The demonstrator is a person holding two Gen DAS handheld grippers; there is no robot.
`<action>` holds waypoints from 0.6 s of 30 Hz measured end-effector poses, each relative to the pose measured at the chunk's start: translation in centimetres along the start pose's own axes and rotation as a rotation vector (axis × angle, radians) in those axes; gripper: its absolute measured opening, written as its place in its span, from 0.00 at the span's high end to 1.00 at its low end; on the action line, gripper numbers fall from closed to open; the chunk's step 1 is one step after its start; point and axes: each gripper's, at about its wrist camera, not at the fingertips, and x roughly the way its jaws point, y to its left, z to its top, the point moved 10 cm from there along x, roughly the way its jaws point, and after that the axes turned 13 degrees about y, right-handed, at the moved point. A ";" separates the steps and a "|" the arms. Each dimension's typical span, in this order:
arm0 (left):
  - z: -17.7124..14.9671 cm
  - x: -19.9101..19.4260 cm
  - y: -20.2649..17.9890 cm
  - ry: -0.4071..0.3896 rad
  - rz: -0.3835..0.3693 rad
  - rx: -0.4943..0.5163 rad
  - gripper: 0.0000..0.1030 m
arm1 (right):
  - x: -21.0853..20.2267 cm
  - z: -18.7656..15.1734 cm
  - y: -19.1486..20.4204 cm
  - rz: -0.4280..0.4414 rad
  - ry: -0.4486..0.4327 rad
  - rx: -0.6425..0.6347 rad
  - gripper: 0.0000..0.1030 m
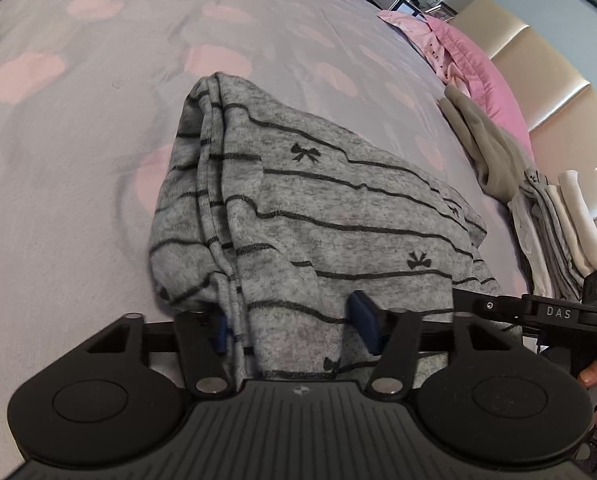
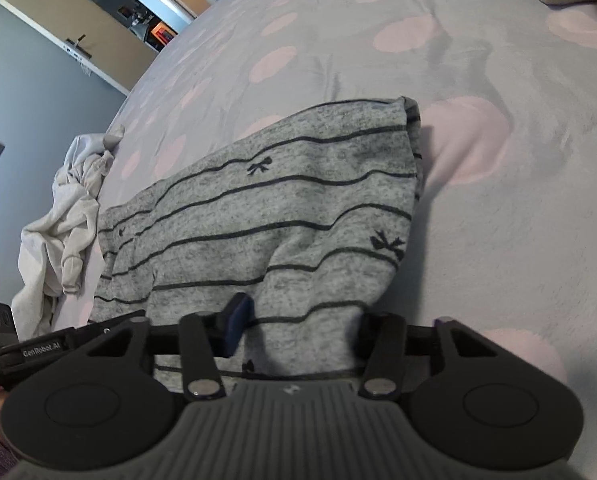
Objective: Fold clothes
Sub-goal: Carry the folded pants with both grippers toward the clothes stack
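The grey striped garment point(image 1: 310, 208), printed with small black bows, lies folded on the bed point(image 1: 98, 184), its near hem drawn up into both grippers. The left gripper point(image 1: 294, 326) has its blue-padded fingers point(image 1: 364, 316) set apart with a thick bunch of the garment's edge between them; the cloth fills the gap, though whether the pads press it firmly cannot be told. The right gripper point(image 2: 298, 326) likewise straddles the near hem, one blue pad point(image 2: 236, 320) showing and the other finger hidden behind cloth, so its grip cannot be judged either. In the left view the garment's far fold rises in a rounded ridge; in the right view its far edge lies flat on the sheet. To the right of the garment, near the bed's edge by the padded headboard point(image 1: 538, 76), sits a stack of folded clothes point(image 1: 546, 216), with a pink pillow point(image 1: 482, 72) beyond it. A crumpled white garment point(image 2: 66, 220) lies at the opposite edge. The spotted sheet stretches bare beyond the garment.
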 end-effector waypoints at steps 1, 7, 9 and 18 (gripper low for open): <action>0.1 -0.2 -0.1 -0.008 -0.007 0.005 0.66 | -0.1 0.1 0.1 -0.002 -0.007 0.000 0.61; 0.4 -1.8 -1.1 -0.059 -0.009 0.042 0.76 | -1.4 0.1 1.0 -0.028 -0.062 -0.014 0.69; 0.6 -2.5 -1.7 -0.084 -0.017 0.053 0.76 | -2.1 0.1 1.3 -0.031 -0.081 -0.019 0.70; 0.8 -6.2 -5.0 -0.177 -0.056 0.107 0.77 | -6.6 0.2 3.0 0.038 -0.153 -0.033 0.70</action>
